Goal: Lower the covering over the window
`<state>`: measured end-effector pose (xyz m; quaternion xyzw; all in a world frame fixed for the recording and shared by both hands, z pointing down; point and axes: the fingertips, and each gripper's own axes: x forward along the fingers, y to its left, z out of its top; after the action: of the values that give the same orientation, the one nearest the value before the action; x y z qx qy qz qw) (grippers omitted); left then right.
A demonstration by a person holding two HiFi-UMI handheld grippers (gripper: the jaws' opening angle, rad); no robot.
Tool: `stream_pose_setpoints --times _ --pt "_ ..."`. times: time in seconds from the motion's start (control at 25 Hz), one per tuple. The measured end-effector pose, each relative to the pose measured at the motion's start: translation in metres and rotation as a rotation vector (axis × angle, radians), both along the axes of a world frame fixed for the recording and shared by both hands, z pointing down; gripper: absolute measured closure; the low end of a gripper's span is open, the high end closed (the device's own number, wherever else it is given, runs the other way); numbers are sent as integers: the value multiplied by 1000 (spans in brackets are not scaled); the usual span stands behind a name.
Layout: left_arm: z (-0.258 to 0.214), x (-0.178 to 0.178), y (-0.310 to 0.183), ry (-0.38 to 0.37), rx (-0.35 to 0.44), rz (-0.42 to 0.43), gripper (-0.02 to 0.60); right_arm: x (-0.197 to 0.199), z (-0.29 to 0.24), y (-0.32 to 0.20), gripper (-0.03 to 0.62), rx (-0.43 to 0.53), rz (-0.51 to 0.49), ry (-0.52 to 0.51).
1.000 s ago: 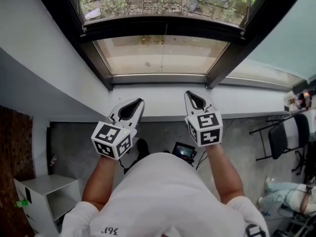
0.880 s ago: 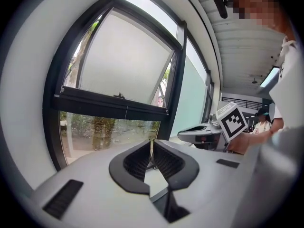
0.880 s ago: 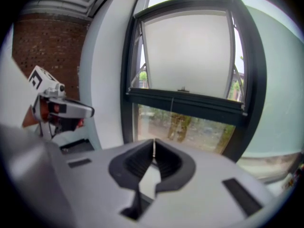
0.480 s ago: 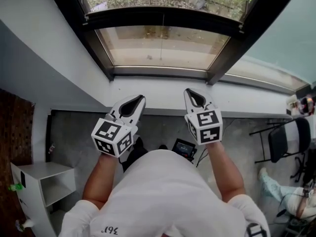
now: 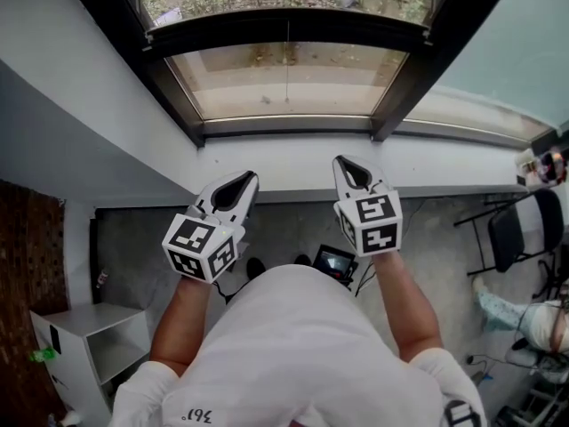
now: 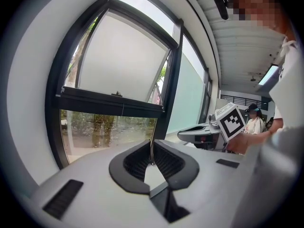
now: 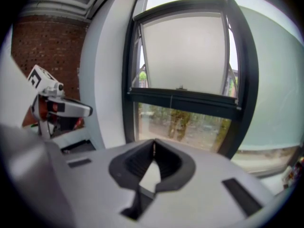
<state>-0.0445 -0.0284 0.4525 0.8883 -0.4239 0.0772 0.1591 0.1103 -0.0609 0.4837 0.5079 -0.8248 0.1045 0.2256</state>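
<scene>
2 together, empty: left claw (image 5: 252, 180), right claw (image 5: 342, 163) | window (image 5: 286, 83) ahead of both, apart

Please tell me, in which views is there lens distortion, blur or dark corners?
Head view: sharp and evenly lit, though the window frame bows. Left gripper view: strong fisheye bending, black corners, still sharp. Right gripper view: same fisheye and dark corners, but softer focus.

Dark-framed window (image 5: 286, 80), lower pane clear, upper sash tilted outward.
</scene>
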Motion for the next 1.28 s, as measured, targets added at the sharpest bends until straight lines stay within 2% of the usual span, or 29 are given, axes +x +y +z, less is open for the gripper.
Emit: stream_pose_setpoints --times 0.8,1.28 --pt "5 -24 14 1 -9 42 545 -30 -5 18 572 17 14 15" --pt "7 -23 17 1 -18 61 545 -31 -6 20 572 19 21 30"
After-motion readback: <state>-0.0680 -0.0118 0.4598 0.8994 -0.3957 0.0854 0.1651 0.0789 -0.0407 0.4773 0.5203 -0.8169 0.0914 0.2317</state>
